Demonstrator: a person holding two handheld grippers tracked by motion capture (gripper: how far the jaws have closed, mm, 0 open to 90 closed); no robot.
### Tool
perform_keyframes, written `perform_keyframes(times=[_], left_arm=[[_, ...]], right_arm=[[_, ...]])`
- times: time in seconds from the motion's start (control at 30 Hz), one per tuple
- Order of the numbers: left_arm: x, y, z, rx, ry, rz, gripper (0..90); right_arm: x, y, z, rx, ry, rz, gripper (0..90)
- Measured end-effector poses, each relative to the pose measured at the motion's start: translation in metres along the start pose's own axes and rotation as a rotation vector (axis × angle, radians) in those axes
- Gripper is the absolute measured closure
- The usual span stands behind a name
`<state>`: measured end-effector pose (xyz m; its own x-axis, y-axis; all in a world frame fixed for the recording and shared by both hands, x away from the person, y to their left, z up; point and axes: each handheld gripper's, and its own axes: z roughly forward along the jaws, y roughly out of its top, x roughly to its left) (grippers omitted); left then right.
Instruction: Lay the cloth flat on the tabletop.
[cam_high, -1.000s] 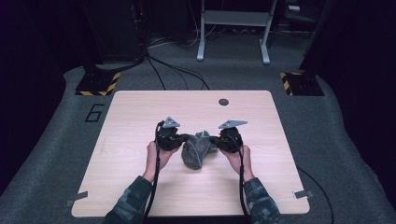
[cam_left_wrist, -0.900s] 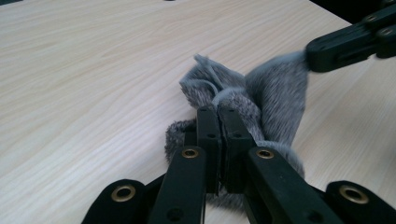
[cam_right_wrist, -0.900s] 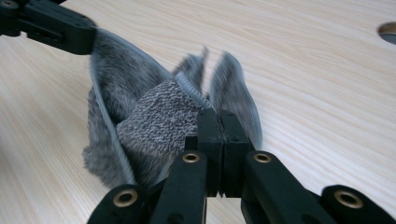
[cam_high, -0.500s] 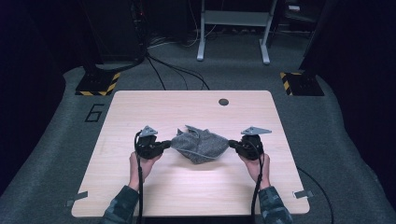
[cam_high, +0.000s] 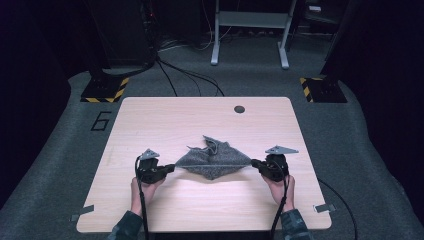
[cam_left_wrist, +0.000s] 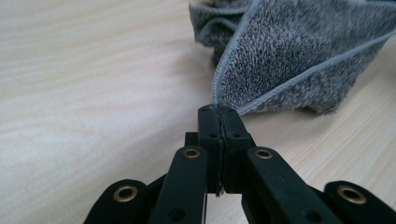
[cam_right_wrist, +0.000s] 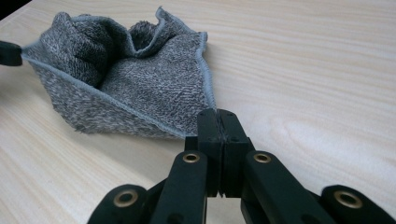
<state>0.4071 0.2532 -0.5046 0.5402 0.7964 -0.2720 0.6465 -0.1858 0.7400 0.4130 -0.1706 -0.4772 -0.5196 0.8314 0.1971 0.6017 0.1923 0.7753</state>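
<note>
My left gripper (cam_high: 170, 168) and right gripper (cam_high: 256, 163), each clamped on a corner, have pulled the grey cloth (cam_high: 214, 159) taut mid-frame, ready for spreading.

Grey towel stretched out over the table

It's a small heathered grey terry cloth (cam_high: 212, 161) with a lighter stitched hem, pulled taut by two opposite corners so one edge runs as a straight line across the near-middle of the light wood tabletop. The part below that line hangs in a shallow point toward the person, while the far part is bunched and rumpled, with a curled fold sticking up at the back. In the right gripper view the cloth (cam_right_wrist: 140, 88) sags in the middle and its far part rests on the wood
</note>
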Motion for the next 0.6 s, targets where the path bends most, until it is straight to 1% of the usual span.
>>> perform_keyframes(times=[0.1,0.13,0.17,0.2,0.23,0.3,0.33,0.37,0.4,0.43,0.47,0.5,0.53,0.57,0.6], left_arm=[[-0.001,-0.006,0.001,0.014,-0.012,-0.013,89.7],[-0.001,-0.007,0.002,0.01,-0.012,-0.007,89.7],[-0.001,-0.007,0.002,0.014,-0.015,0.001,89.7],[-0.002,-0.008,0.002,0.011,-0.016,-0.013,89.8],[-0.001,-0.007,0.003,0.015,-0.012,0.01,89.9],[0.0,-0.003,0.006,0.018,-0.006,0.012,90.0],[0.002,0.003,0.01,0.006,-0.004,0.003,90.0],[0.006,0.013,0.015,0.005,-0.014,-0.012,90.0],[0.012,0.029,0.022,-0.006,-0.017,-0.017,90.0],[0.016,0.049,0.028,-0.012,0.004,-0.014,90.0],[0.021,0.073,0.032,-0.032,0.04,-0.002,90.0],[0.026,0.098,0.03,-0.046,0.069,0.011,90.0],[0.029,0.123,0.025,-0.079,0.106,0.017,90.0],[0.03,0.146,0.015,-0.122,0.126,0.022,90.0],[0.029,0.16,0.006,-0.157,0.129,0.024,90.0]], right_arm=[[0.0,-0.006,-0.003,0.0,0.01,0.007,89.8],[0.001,-0.008,-0.005,0.003,0.013,0.016,89.8],[0.0,-0.01,-0.006,0.0,0.015,0.01,89.8],[0.002,-0.012,-0.008,0.003,0.022,0.025,89.8],[0.001,-0.014,-0.009,0.001,0.024,0.02,89.9],[0.001,-0.014,-0.01,-0.001,0.023,0.026,89.9],[-0.001,-0.011,-0.008,-0.005,0.019,0.026,90.0],[-0.005,-0.004,-0.005,-0.013,0.013,0.014,90.0],[-0.01,0.008,0.001,-0.023,0.001,0.014,90.0],[-0.016,0.026,0.008,-0.031,-0.017,-0.002,90.0],[-0.022,0.047,0.016,-0.034,-0.026,-0.011,90.0],[-0.027,0.072,0.024,-0.036,-0.041,-0.024,90.0],[-0.031,0.097,0.027,-0.049,-0.061,-0.04,90.0],[-0.032,0.121,0.027,-0.068,-0.074,-0.044,90.0],[-0.031,0.143,0.023,-0.099,-0.091,-0.052,90.0]])
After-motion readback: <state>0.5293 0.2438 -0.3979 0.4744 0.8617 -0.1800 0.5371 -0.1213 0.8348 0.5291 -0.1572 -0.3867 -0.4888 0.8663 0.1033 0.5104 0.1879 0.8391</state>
